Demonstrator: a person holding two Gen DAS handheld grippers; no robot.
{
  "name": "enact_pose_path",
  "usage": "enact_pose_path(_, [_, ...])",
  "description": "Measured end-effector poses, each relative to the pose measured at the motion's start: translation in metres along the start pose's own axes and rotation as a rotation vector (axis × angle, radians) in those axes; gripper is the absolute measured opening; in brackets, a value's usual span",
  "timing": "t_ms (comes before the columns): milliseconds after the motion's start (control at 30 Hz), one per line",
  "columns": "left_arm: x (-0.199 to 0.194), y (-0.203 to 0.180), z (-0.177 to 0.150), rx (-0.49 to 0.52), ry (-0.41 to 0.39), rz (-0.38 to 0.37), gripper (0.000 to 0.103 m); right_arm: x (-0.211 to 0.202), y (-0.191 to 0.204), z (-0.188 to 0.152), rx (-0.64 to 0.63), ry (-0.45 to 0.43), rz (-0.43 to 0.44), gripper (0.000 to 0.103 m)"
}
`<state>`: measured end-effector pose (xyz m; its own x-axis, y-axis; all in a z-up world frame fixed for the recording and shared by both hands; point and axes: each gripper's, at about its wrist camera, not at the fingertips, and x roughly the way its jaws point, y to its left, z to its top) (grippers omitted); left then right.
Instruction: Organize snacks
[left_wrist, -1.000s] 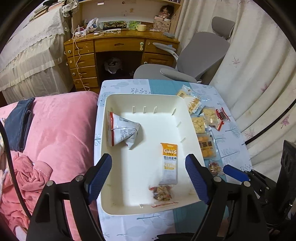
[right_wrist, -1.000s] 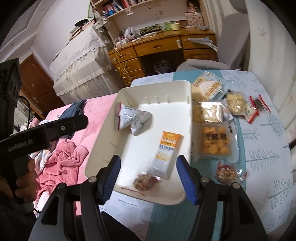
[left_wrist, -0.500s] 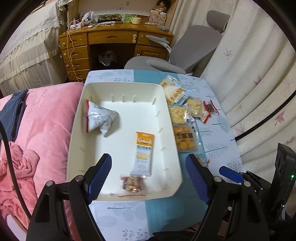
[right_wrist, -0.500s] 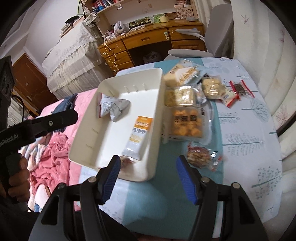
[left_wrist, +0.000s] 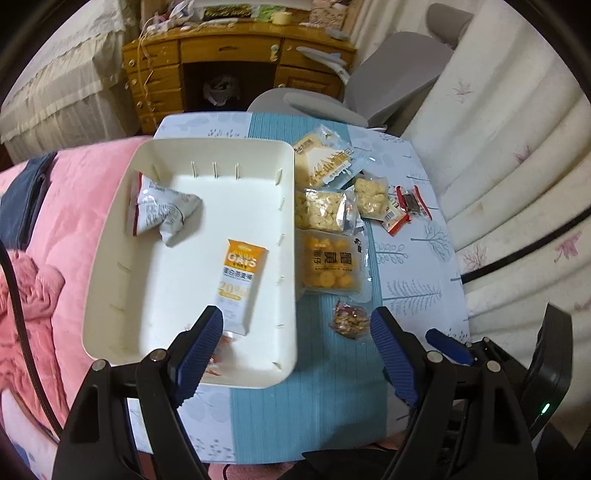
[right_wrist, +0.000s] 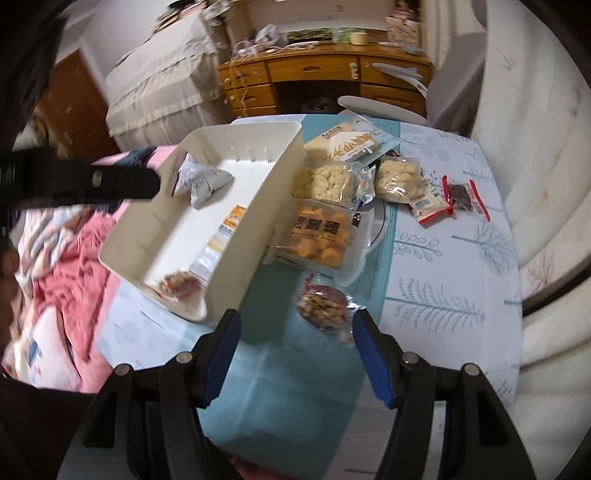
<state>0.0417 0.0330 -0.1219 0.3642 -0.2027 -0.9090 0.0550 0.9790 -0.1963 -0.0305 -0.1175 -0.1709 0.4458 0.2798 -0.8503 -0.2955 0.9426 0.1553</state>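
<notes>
While my left gripper (left_wrist: 295, 332) hangs spread and empty over the near edge of the white tray (left_wrist: 110, 236), I can see three snacks already in it: a grey pouch (left_wrist: 162, 210), an oats bar (left_wrist: 238, 280) and a small packet partly hidden behind my left finger. The rest lie on the table just beside the tray's right wall.

From the right wrist, my right gripper (right_wrist: 295, 332) is also spread, holding nothing, with the nut packet (right_wrist: 323, 304) just ahead of its fingers. I judge that packet is next: lower, straddle it, pinch, and carry it over the tray wall.
</notes>
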Motion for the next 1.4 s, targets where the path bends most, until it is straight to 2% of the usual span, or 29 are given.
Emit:
enact_pose_path(233, [0.022,-0.016,0.009,-0.159,0.096,0.022,0.081,0.015,-0.015,-0.01,-0.192,-0.02,0.005,0.063])
enact_pose_path(333, [0.035,-0.021,0.012,-0.236,0.125,0.028,0.081,0.023,-0.023,-0.013,-0.248,-0.038,0.037,0.063])
enact_pose_path(500, [0.051,-0.025,0.017,-0.357,0.138,0.07,0.081,0.037,-0.032,-0.016,-0.313,-0.069,0.084,0.063])
enact_pose_path(567, [0.058,-0.026,0.02,-0.392,0.146,0.073,0.085,0.045,-0.035,-0.016,-0.336,-0.077,0.104,0.063])
enact_pose_path(700, [0.075,-0.03,0.029,-0.463,0.165,0.053,0.089,0.063,-0.037,-0.016,-0.359,-0.054,0.16,0.063])
enact_pose_path(767, [0.084,-0.032,0.033,-0.499,0.185,0.026,0.095,0.071,-0.037,-0.018,-0.379,-0.04,0.186,0.063])
enact_pose_path(900, [0.106,-0.033,0.038,-0.588,0.23,0.011,0.097,0.086,-0.036,-0.02,-0.418,-0.009,0.217,0.063])
enact_pose_path(1133, [0.137,-0.034,0.048,-0.66,0.293,0.053,0.1,0.11,-0.032,-0.02,-0.472,0.038,0.276,0.063])
enact_pose_path(1300, [0.155,-0.032,0.054,-0.691,0.324,0.083,0.1,0.124,-0.037,-0.018,-0.466,0.069,0.315,0.063])
enact_pose_path(1400, [0.165,-0.031,0.057,-0.705,0.341,0.11,0.1,0.124,-0.043,-0.015,-0.463,0.043,0.323,0.051])
